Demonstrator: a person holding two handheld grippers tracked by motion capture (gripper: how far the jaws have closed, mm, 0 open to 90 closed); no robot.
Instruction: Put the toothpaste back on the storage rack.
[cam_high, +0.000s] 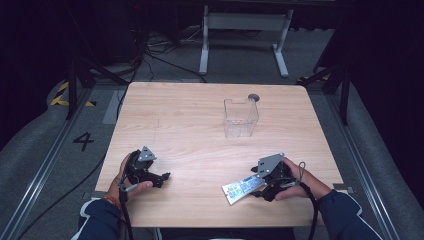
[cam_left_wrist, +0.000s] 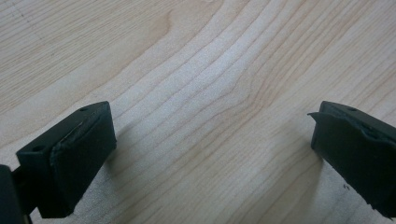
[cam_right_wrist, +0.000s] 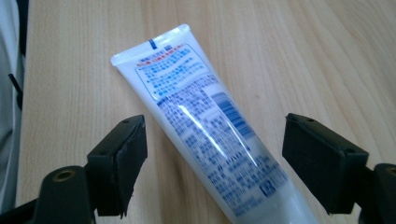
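A white toothpaste tube (cam_high: 242, 189) with blue print lies flat near the table's front edge, right of centre. My right gripper (cam_high: 257, 186) is at its near end, jaws open on either side of the tube (cam_right_wrist: 205, 135), with a gap at each pad. The tube's crimped end points away from my right gripper (cam_right_wrist: 215, 140). My left gripper (cam_high: 164, 177) rests at the front left of the table. In the left gripper view my left gripper (cam_left_wrist: 212, 135) stands open over bare wood with nothing between its jaws.
A clear plastic container (cam_high: 240, 117) stands upright on the wooden table (cam_high: 175, 125), toward the back right of centre. A small grey disc (cam_high: 254, 97) sits just behind it. Beyond the table are cables and a white frame on the floor.
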